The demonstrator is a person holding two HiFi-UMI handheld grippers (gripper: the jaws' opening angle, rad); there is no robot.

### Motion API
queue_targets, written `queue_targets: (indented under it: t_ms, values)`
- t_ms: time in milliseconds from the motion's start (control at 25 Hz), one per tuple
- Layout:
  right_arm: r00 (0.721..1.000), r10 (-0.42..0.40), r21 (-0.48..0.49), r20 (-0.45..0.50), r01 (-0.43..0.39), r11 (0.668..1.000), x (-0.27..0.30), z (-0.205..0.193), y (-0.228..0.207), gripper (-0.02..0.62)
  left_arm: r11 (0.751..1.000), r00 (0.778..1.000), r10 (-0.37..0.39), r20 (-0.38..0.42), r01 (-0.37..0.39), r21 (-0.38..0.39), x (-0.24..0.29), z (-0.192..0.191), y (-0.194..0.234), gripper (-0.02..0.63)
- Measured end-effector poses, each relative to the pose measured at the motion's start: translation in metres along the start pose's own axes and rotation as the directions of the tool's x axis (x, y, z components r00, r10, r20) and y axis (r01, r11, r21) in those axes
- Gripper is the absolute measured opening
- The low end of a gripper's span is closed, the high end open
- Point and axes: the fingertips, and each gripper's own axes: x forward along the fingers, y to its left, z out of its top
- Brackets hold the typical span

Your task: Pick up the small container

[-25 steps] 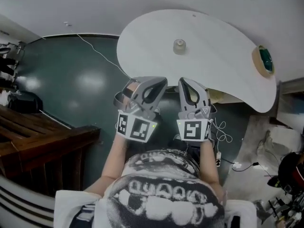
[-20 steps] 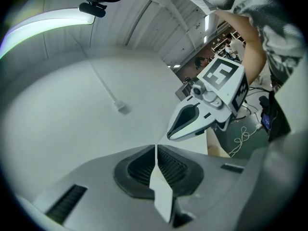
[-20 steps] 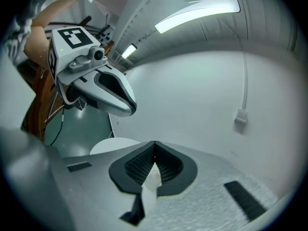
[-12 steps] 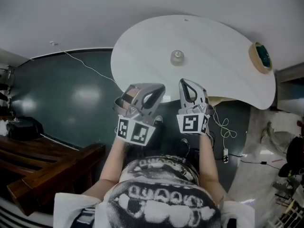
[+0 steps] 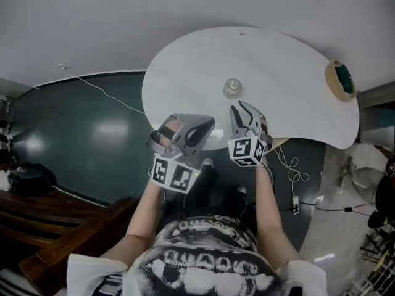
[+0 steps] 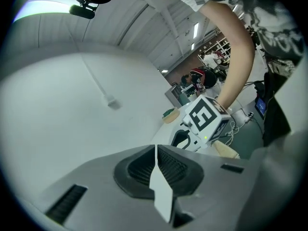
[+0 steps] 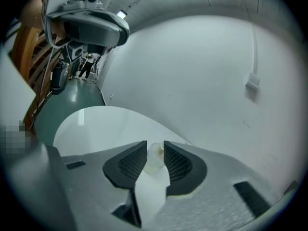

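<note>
Surface (image 5: 278,60) first: stood white and rounded, with one long curved near edge. Left tool (image 5: 205,124) next: hung back just off that near edge, jaws pressed together on nothing. Right tool (image 5: 245,109): reached in over the near edge, jaws partly apart and opening, pads touching nothing. Container (image 5: 232,86) last: sat upright, small and clear, near mid-surface, just ahead of the right tips and framed in their gap in the right gripper view. Judged the step in hand as the final approach. Best done by widening past the container's width, advancing straight and low, centring, then closing gently. Risked tipping so light a thing with a lopsided, one-pad touch.
</note>
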Motion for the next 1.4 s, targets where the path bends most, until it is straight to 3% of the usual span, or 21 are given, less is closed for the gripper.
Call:
queue_targets:
  t_ms: [280, 720, 1080, 1400]
  values:
    - [0.995, 0.018, 0.067, -0.093, -0.011, 0.998, 0.046, -0.036, -0.004, 0.211, 0.998, 0.999, -0.049, -0.003, 0.049, 0.032, 0.018, -0.014, 0.001, 0.014]
    - [0.983, 0.086, 0.175, -0.160, -0.057, 0.983, 0.100, -0.057, -0.009, 0.329, 0.994, 0.996, -0.093, -0.009, 0.093, 0.056, 0.033, -0.031, 0.000, 0.014]
    - [0.968, 0.155, 0.201, -0.198, -0.115, 0.973, 0.130, -0.071, 0.003, 0.380, 0.995, 0.995, -0.095, -0.036, 0.096, 0.039, 0.032, -0.047, 0.002, 0.014]
    - [0.959, 0.205, 0.259, -0.197, -0.151, 0.954, 0.142, -0.080, 0.009, 0.370, 0.994, 0.993, -0.103, -0.060, 0.105, 0.030, 0.030, -0.059, -0.001, 0.014]
